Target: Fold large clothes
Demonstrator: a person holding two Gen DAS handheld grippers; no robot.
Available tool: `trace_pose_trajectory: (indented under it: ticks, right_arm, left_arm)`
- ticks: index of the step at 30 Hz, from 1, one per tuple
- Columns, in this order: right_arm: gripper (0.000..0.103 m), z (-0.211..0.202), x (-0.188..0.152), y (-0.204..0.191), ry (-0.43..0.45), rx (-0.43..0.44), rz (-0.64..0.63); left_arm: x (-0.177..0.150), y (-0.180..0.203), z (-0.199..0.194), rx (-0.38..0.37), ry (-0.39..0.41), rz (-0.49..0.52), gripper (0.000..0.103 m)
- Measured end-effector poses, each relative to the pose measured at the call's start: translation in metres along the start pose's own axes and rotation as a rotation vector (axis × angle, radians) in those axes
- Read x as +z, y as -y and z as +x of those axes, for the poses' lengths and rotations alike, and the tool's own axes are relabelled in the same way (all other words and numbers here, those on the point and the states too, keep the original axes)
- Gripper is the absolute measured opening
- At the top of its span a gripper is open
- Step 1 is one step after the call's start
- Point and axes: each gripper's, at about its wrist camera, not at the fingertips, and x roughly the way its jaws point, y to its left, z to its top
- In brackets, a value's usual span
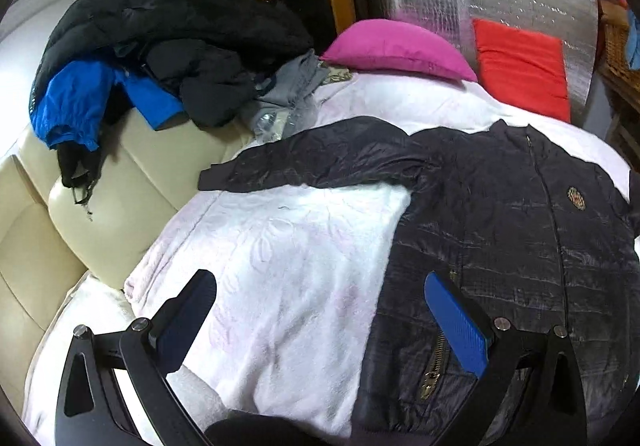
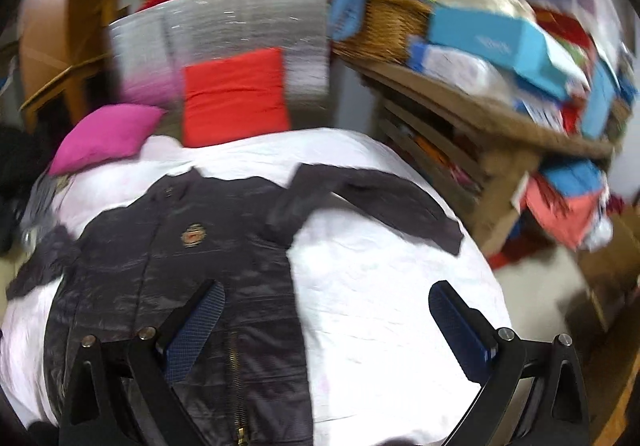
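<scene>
Dark jacket (image 1: 500,213) lies flat (sleeves spread) on the white blanket (image 1: 280,246); both hand-held grippers hover released.

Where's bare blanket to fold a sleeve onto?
Free: white blanket between left sleeve and jacket body; also below right sleeve. Crowded: clothes pile and pink pillow behind.
</scene>
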Motion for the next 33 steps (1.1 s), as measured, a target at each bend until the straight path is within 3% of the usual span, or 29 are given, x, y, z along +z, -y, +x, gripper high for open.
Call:
trace_pose_trajectory:
  ticks: [5,14,33]
  right_arm:
    - [0.103,0.019,-0.004,0.03,-0.031,-0.002,0.091]
    - [0.103,0.051,-0.006,0.031,-0.095,0.007,0.104]
    - [0.103,0.06,0.004,-0.06,-0.077,0.108,-0.038]
  left_arm:
    - [-0.002,0.039,0.012,-0.055,-0.022,0.046,0.103]
    - [0.003,0.087,0.017,-0.12,-0.019,0.104,0.103]
    - [0.033,0.119,0.011,-0.13,0.069,0.128,0.103]
